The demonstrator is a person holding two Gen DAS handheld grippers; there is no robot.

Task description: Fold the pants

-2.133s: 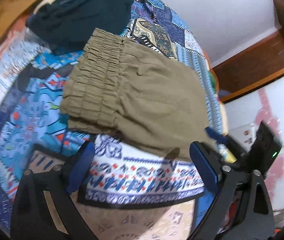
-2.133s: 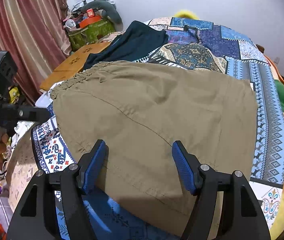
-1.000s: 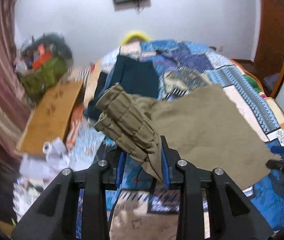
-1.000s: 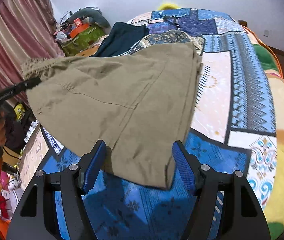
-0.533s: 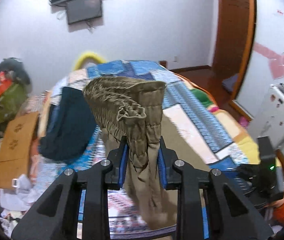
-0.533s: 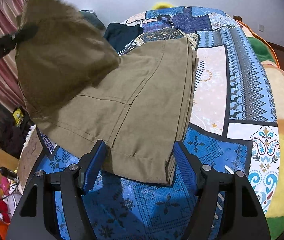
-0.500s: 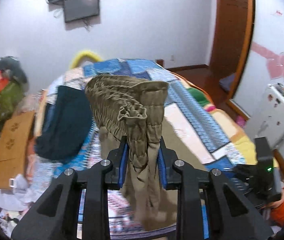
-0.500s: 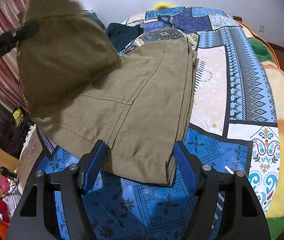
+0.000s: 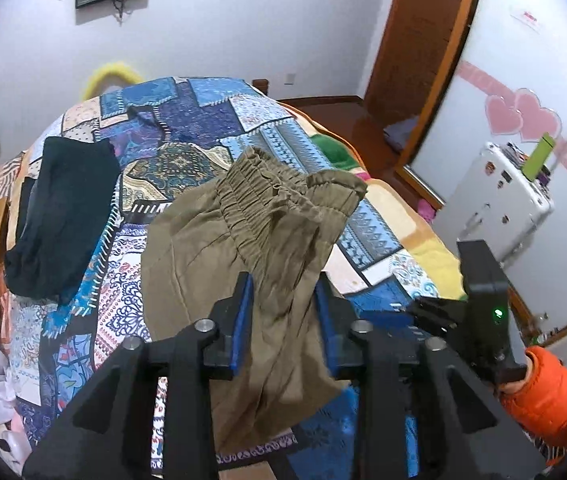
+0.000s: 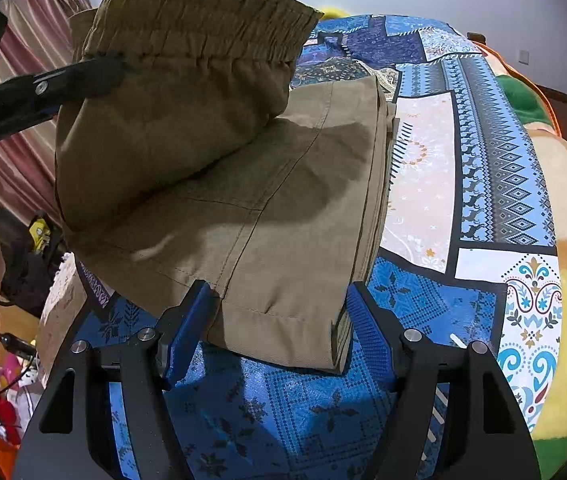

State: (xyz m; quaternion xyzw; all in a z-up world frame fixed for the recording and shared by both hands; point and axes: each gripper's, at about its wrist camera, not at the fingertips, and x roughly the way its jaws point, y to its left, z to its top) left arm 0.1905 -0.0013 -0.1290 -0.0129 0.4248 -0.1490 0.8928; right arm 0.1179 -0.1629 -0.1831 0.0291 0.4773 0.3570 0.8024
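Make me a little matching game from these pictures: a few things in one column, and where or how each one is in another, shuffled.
Things:
1. khaki pants
2. dark garment
3. left gripper
4. right gripper

States:
A. open, at the hem
B. lying flat on the far side of the quilt
C. shut on cloth
D. waistband lifted and carried over the legs

Pairs: 1-D, 2-B, 3-C, 4-A
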